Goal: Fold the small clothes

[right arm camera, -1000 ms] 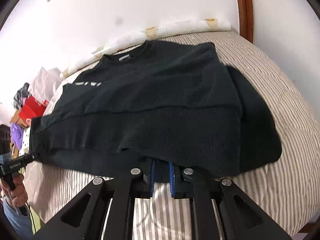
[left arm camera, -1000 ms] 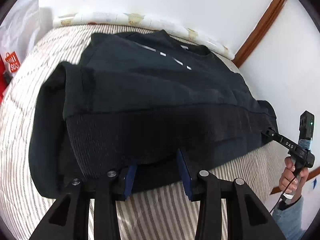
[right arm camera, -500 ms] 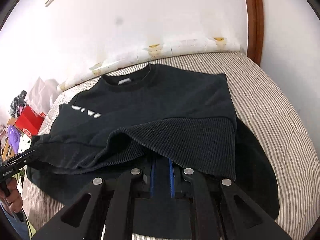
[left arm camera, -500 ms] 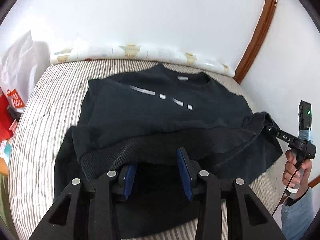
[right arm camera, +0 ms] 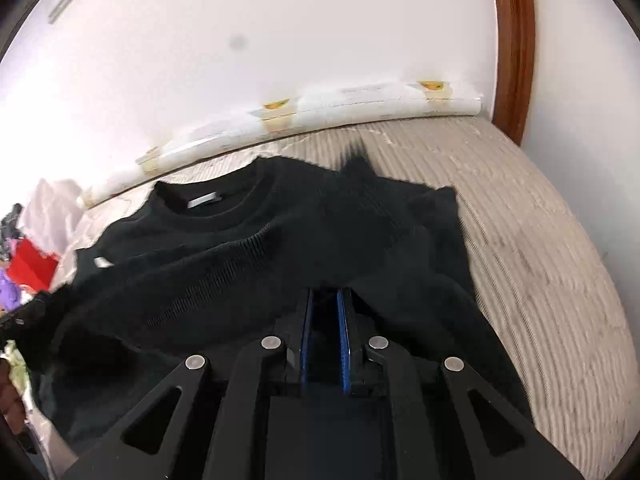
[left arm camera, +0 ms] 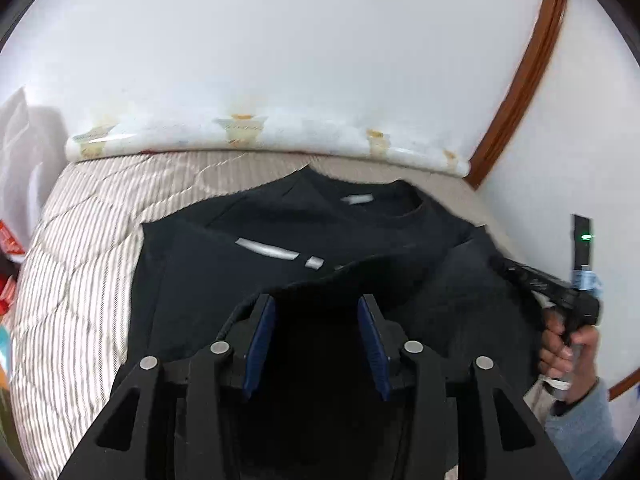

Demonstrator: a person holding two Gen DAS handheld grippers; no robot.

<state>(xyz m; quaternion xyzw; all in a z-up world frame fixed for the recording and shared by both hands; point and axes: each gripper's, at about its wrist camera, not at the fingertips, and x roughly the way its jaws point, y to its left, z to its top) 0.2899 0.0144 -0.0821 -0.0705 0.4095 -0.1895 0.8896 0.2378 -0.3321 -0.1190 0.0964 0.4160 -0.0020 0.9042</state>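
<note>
A black sweater (left arm camera: 224,264) with white marks on its chest lies on a striped bed (left arm camera: 80,240), collar towards the wall. Its ribbed bottom hem is lifted and carried over the body towards the collar. My left gripper (left arm camera: 316,308) has the hem between its blue pads, which stand fairly wide apart. My right gripper (right arm camera: 325,300) is shut on the hem at the other side of the sweater (right arm camera: 240,248); it also shows in the left wrist view (left arm camera: 532,276), held by a hand. The bed shows in the right wrist view too (right arm camera: 540,240).
A white patterned roll (left arm camera: 260,136) lies along the wall at the head of the bed, also in the right wrist view (right arm camera: 320,116). Brown wooden trim (left arm camera: 520,72) runs up the wall on the right. Red and white bags (right arm camera: 36,252) sit off the bed's left side.
Both grippers have lifted the hem off the near edge of the bed and carried it forward over the sweater towards the collar. Less of the chest marking shows now.
</note>
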